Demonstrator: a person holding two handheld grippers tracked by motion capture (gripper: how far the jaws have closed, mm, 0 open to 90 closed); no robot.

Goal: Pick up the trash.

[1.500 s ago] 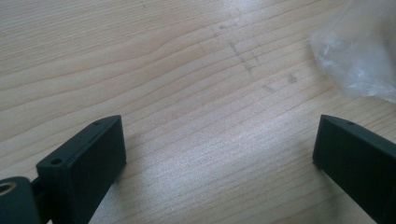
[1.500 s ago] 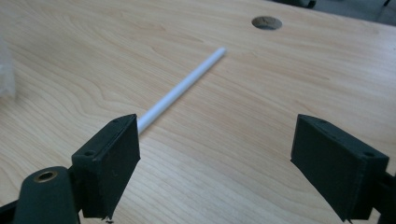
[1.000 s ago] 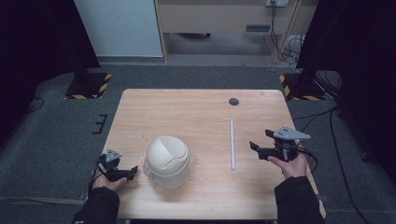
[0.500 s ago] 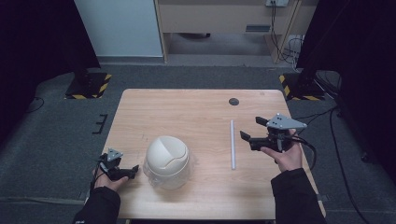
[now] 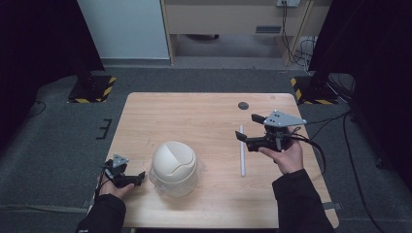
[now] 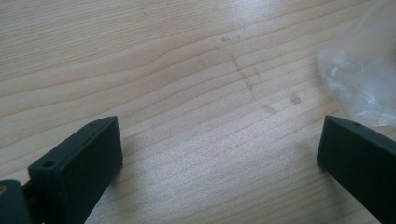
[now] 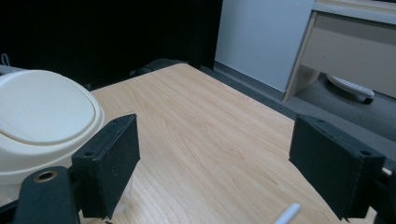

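A small cream bin with a domed swing lid (image 5: 174,164) stands on the front left of the wooden table (image 5: 194,121), with a clear plastic bag (image 6: 363,79) around its base. A thin white tube (image 5: 241,150) lies lengthwise right of centre. My left gripper (image 5: 135,178) rests low on the table just left of the bin, open, with bare wood between its jaws. My right gripper (image 5: 248,128) hovers open above the far end of the tube, pointing left toward the bin (image 7: 42,116). The tube's tip (image 7: 288,214) shows below its jaws.
A small dark disc (image 5: 243,105) lies near the table's far edge. Cables trail off the right side of the table. Grey carpet surrounds the table, with a desk and a white panel at the back.
My right gripper has moved left and a little farther away, from the table's right edge to over the white tube. The left gripper and the bin have stayed put.
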